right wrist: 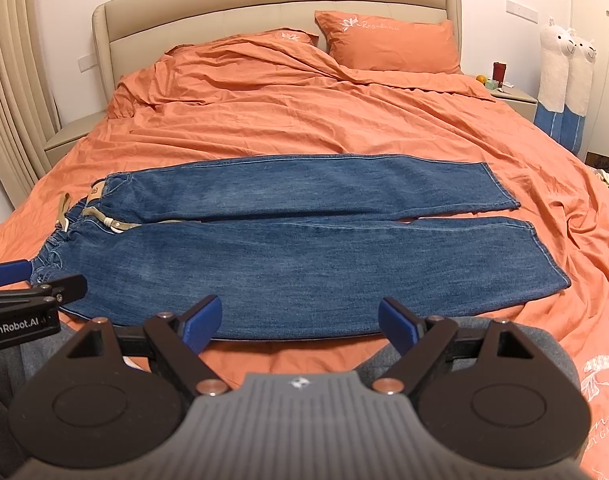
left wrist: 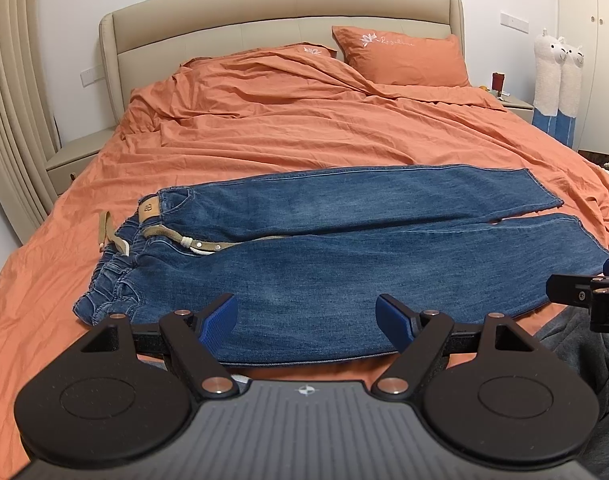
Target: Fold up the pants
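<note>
Blue jeans (left wrist: 324, 264) lie flat across the orange bed, waistband with a tan belt (left wrist: 172, 236) at the left, both leg hems at the right. They also show in the right wrist view (right wrist: 304, 256). My left gripper (left wrist: 306, 320) is open and empty, just above the near edge of the near leg, toward the waist. My right gripper (right wrist: 300, 324) is open and empty over the same near edge, further toward the hems. Each gripper shows at the edge of the other's view.
The orange duvet (left wrist: 304, 128) covers the bed, with pillows (left wrist: 400, 56) at the beige headboard. Nightstands stand at both sides (left wrist: 80, 156), the right one (right wrist: 512, 98) holding small items. Two plush alpacas (right wrist: 564, 72) lean on the right wall. Grey fabric (right wrist: 504, 332) lies under my right gripper.
</note>
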### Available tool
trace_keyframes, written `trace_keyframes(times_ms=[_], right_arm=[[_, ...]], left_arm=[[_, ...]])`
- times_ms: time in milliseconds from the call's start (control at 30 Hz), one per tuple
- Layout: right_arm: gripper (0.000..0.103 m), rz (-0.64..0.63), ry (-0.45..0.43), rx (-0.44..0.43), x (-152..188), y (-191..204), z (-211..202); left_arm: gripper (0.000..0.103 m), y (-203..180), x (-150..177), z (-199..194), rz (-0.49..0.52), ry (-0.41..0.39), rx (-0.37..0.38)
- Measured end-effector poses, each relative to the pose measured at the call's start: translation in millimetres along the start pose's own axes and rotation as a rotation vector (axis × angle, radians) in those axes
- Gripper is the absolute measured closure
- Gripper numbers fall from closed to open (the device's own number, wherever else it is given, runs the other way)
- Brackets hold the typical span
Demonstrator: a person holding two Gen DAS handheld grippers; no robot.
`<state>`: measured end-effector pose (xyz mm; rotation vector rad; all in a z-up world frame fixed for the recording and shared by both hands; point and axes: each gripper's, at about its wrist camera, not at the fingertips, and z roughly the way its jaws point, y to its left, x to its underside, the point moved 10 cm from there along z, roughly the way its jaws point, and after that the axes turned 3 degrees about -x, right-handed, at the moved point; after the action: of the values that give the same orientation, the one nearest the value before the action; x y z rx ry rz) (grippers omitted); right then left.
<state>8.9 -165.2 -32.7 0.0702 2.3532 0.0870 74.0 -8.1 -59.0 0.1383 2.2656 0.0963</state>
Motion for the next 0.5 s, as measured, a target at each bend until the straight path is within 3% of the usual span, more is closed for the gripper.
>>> trace_keyframes(times_ms=[233,333,500], right_arm=[[0.021,-0.008,-0.016,-0.031,-3,4,9],[0.021,-0.032,-0.065,-0.077,-11,7,22],[0.021,-0.079,-0.118,-0.107,-25,6,69]], left_arm=[[0.023,32,-11,10,-0.004,0.004,-0.002],[0.031,70,-21,21,-0.057,0.011,-0.017],[0.032,134,-33,54,-0.119,0.033,-0.001]])
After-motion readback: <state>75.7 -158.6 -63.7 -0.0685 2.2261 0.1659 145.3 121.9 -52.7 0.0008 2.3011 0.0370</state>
